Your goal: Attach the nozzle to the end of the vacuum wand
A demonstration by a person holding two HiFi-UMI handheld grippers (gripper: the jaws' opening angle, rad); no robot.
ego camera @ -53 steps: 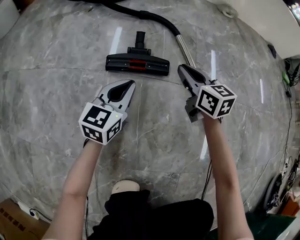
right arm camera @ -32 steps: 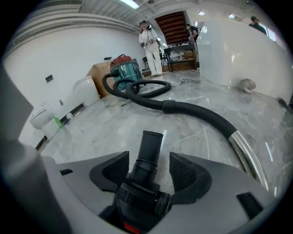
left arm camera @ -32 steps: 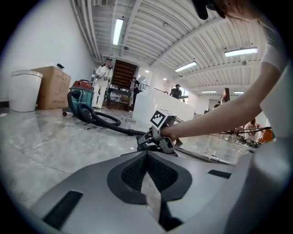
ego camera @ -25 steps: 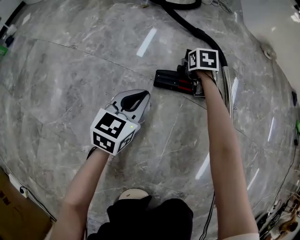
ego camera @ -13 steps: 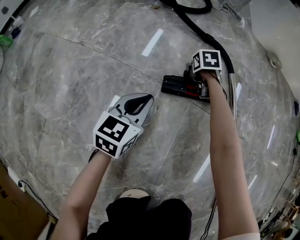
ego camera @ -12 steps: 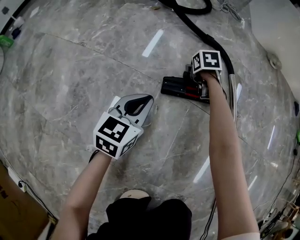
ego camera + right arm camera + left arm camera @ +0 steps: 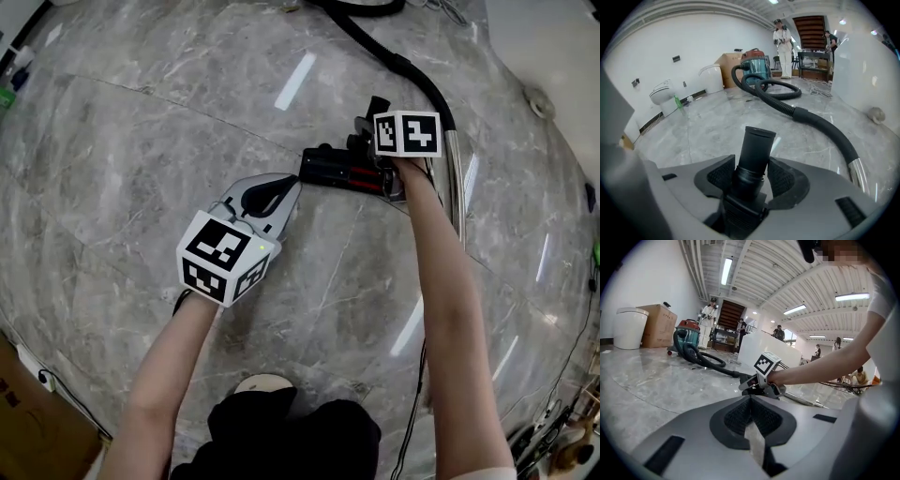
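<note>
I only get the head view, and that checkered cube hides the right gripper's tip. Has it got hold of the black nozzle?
Observer: Yes. Seen from its own camera, the right gripper grips the nozzle by its round neck; its jaws have just been closing.
Operator: Where does the black hose end?
Observer: At a teal vacuum canister, outside your picture.
Operator: And the left gripper?
Observer: Its own view shows the jaws together, nothing between them.
</note>
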